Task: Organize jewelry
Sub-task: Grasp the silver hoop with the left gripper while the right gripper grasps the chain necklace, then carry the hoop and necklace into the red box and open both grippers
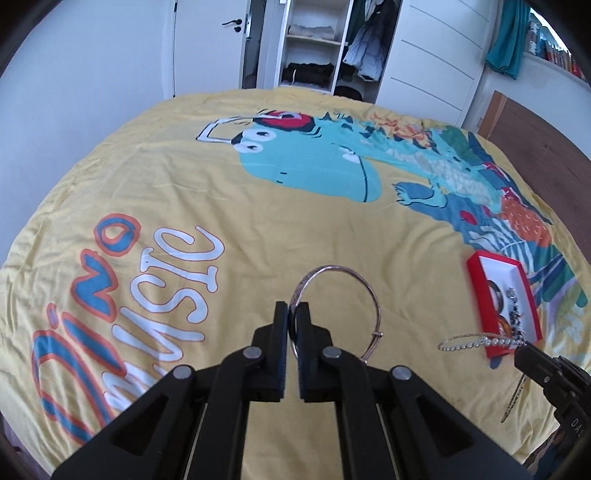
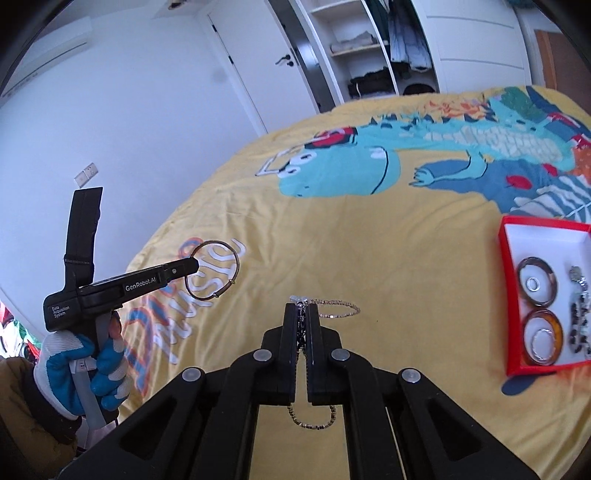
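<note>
Reading the lettering first: my left gripper [image 2: 194, 264] is carrying "GenRobot.AI" along its black side and "Data Acquisition System" on the rear housing, while the yellow bedspread [image 1: 258, 229] is spelling out "Dino Music" in orange-edged blue and white letters beside a turquoise cartoon dinosaur wearing red headphones [image 1: 310, 151].

I am holding a thin silver-toned wire bangle with a small clasp [image 1: 334, 306] in that left gripper [image 1: 293, 306] — its fingers are pinching together on the rim, and the hoop is hanging clear above the bedspread. A hand in a white-and-blue glove [image 2: 83, 365] is gripping the handle.

My right gripper [image 2: 303, 306] is clamping its fingers on a fine beaded chain bracelet [image 2: 338, 308]; one loop is sticking out past the tips and another is dangling below them.

To the right a red cardboard tray with a white lining [image 2: 508, 266] is lying on the bedspread, holding a dark brown bangle [image 2: 537, 286], an amber bangle [image 2: 543, 341], two small silver rings and a black-and-white beaded piece.

Beyond the bed, white walls, a white door with a dark handle [image 1: 234, 24] and an open wardrobe with folded and hanging clothes [image 1: 317, 40] are showing.
</note>
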Demonstrator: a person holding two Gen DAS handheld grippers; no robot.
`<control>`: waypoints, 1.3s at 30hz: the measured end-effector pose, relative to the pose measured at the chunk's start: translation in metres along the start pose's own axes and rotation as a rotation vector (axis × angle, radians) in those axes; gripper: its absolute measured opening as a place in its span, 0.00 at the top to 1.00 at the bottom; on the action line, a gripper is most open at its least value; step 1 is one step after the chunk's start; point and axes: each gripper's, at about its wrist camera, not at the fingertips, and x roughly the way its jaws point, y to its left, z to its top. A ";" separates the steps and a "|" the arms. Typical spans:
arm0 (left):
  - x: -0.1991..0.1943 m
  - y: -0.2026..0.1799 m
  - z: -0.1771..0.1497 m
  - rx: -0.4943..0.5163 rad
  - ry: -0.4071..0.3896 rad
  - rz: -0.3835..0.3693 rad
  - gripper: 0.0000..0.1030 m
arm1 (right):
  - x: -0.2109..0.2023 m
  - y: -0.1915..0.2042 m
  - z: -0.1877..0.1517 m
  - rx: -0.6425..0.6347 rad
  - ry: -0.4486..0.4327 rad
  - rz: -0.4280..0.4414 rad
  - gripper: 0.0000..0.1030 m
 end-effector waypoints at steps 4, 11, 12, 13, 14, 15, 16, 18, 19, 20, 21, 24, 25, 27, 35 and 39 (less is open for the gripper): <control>-0.026 -0.019 -0.006 0.021 -0.018 -0.020 0.97 | -0.036 0.001 -0.005 0.003 -0.048 -0.008 0.97; -0.040 -0.087 -0.014 0.086 -0.013 -0.095 0.97 | -0.094 -0.036 -0.013 0.045 -0.127 -0.061 0.96; -0.039 -0.098 -0.014 0.096 -0.009 -0.107 0.97 | -0.101 -0.045 -0.012 0.053 -0.136 -0.075 0.96; -0.036 -0.114 -0.014 0.111 -0.003 -0.123 0.97 | -0.109 -0.055 -0.012 0.062 -0.146 -0.092 0.96; -0.034 -0.128 -0.014 0.125 0.002 -0.136 0.97 | -0.115 -0.064 -0.011 0.069 -0.154 -0.106 0.96; -0.030 -0.142 -0.014 0.140 0.008 -0.148 0.97 | -0.121 -0.074 -0.010 0.075 -0.160 -0.120 0.96; -0.027 -0.152 -0.014 0.152 0.012 -0.156 0.97 | -0.126 -0.087 -0.009 0.083 -0.166 -0.141 0.96; -0.018 -0.181 -0.014 0.183 0.024 -0.178 0.97 | -0.134 -0.108 -0.007 0.093 -0.173 -0.172 0.96; -0.012 -0.195 -0.013 0.197 0.030 -0.189 0.97 | -0.137 -0.121 -0.005 0.100 -0.176 -0.190 0.96; -0.005 -0.210 -0.011 0.213 0.037 -0.199 0.97 | -0.138 -0.133 -0.003 0.104 -0.177 -0.206 0.96; 0.002 -0.223 -0.011 0.225 0.042 -0.206 0.97 | -0.140 -0.143 -0.001 0.109 -0.178 -0.217 0.96; 0.025 -0.257 -0.005 0.246 0.060 -0.229 0.97 | -0.135 -0.179 0.008 0.128 -0.175 -0.253 0.96; 0.036 -0.271 -0.002 0.256 0.066 -0.237 0.97 | -0.132 -0.192 0.011 0.135 -0.174 -0.263 0.96; 0.051 -0.288 0.001 0.269 0.070 -0.235 0.96 | -0.123 -0.211 0.017 0.143 -0.170 -0.275 0.96; 0.129 -0.332 0.014 0.300 0.101 -0.183 0.96 | -0.067 -0.277 0.036 0.200 -0.152 -0.290 0.96; 0.158 -0.347 0.016 0.306 0.119 -0.180 0.96 | -0.039 -0.300 0.045 0.215 -0.141 -0.287 0.96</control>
